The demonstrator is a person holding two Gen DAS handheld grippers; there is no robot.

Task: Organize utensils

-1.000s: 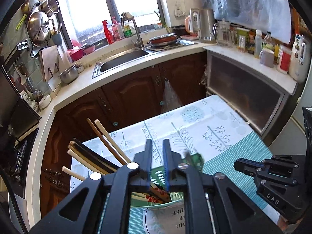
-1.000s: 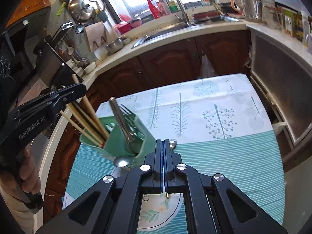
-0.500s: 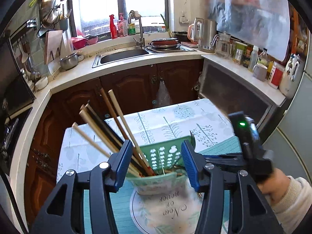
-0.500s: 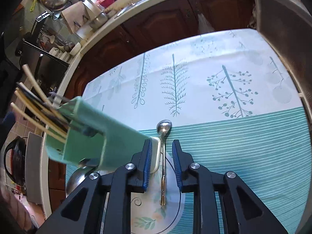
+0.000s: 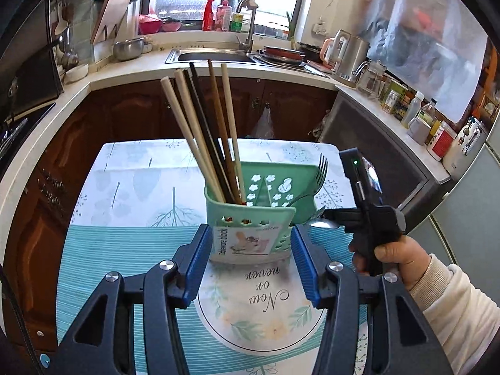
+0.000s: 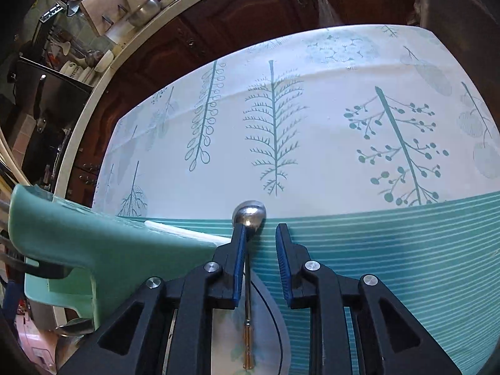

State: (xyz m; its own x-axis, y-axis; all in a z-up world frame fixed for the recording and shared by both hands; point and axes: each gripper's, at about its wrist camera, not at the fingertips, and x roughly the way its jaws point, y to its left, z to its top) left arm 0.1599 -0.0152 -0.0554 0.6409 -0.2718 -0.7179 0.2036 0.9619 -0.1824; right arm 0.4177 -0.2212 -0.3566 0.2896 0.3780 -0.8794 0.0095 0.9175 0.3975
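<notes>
A: Where does the utensil holder (image 5: 250, 215) stand?
B: On the far part of the round mat (image 5: 262, 309), which lies on the worktop (image 5: 125, 187). The chopsticks (image 5: 203, 131) stand in its left compartment, leaning left; a fork (image 5: 320, 168) stands in its right one.
A: And the spoon (image 6: 248, 215)?
B: Right of the holder, its bowl on the cloth beyond the mat's edge, its handle running back over the mat.
A: The grippers?
B: The left gripper (image 5: 251, 262) sits before the holder, fingers either side of it. The right gripper (image 6: 257, 259) straddles the spoon's handle.
</notes>
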